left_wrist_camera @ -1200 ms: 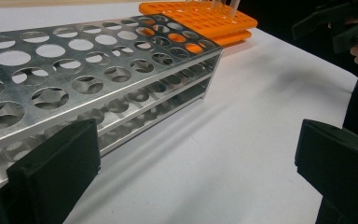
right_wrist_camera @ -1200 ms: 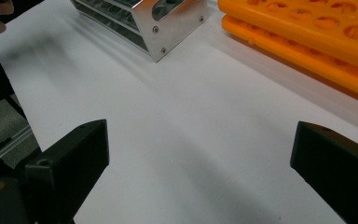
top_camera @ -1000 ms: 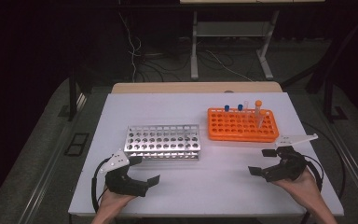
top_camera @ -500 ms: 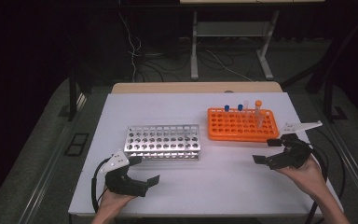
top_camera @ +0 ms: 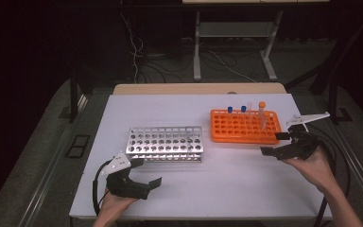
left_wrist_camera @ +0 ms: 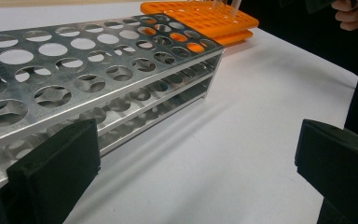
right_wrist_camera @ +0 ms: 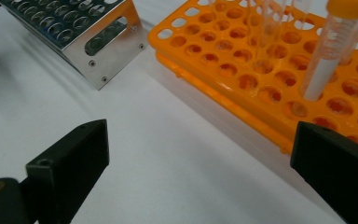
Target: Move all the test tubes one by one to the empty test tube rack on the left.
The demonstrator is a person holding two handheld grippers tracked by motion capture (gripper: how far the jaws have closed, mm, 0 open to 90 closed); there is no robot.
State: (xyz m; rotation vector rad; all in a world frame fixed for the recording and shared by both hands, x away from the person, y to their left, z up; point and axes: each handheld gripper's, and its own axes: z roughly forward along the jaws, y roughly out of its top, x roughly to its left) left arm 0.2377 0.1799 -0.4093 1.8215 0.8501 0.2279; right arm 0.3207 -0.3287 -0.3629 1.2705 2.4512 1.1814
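Jaws of the right gripper (top_camera: 280,143) stand wide apart with nothing between them, in the right half of the high view, just off the lower right corner of the orange plastic tube rack (top_camera: 246,126). In the right gripper view that rack fills the upper right, and a clear tube with an orange cap (right_wrist_camera: 332,51) stands upright in one of its holes near the front edge. Two blue-capped tubes (top_camera: 236,110) and another clear tube stand along the rack's far row in the high view.

The left gripper (top_camera: 147,173) sits at the lower left of the high view, its jaws also spread and empty, just below the silver perforated metal tube rack (top_camera: 165,144). In the left gripper view that metal rack runs across the upper left, its holes all bare, with the orange rack beyond it at the top.

Both racks rest on the white counter (top_camera: 170,111), near each other but apart, the metal one toward centre, the orange one toward the right.
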